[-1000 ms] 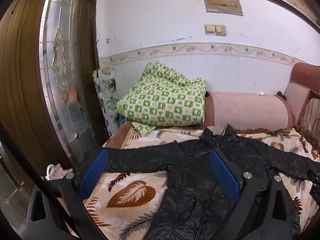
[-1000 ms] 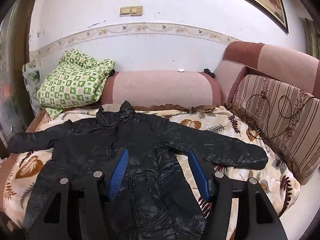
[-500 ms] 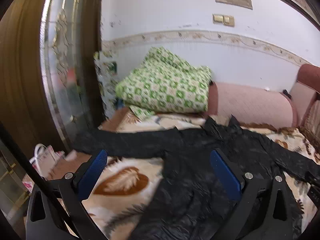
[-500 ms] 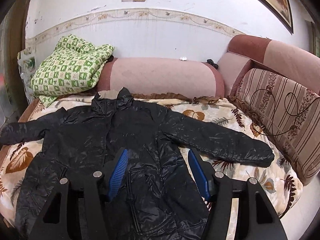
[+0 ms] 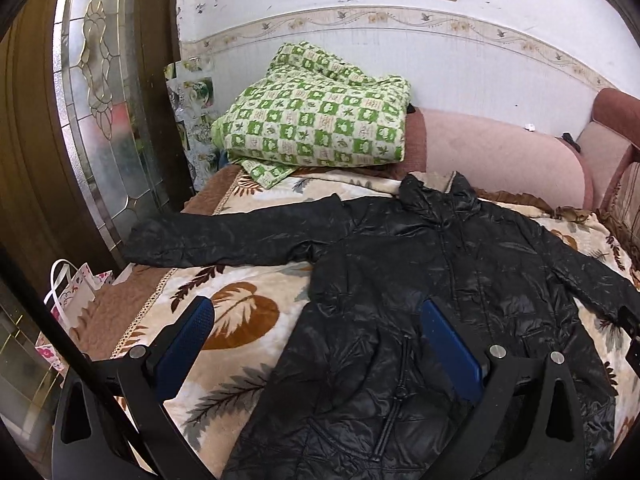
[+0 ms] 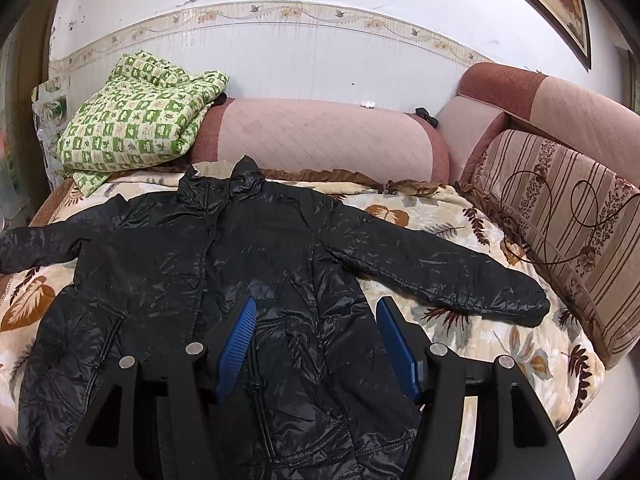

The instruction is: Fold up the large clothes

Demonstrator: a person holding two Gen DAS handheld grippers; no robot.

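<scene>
A shiny black padded jacket lies flat, front up, on a leaf-patterned blanket, collar toward the wall and both sleeves spread out. My left gripper hovers open above the jacket's left side and the blanket, nothing between its blue pads. Over the jacket's lower right front, my right gripper also stands open and holds nothing. The left sleeve's cuff reaches the bed's left edge; the right sleeve's cuff lies near the striped cushion.
A folded green checked quilt rests on the pink bolster at the back. A striped cushion lines the right side. A glass-panelled wooden door and a gift bag stand at the left.
The left gripper has sunk and tilted downward, so more of the jacket and blanket fills its view. The right view has dipped a little toward the jacket. Both jaws kept their width.
</scene>
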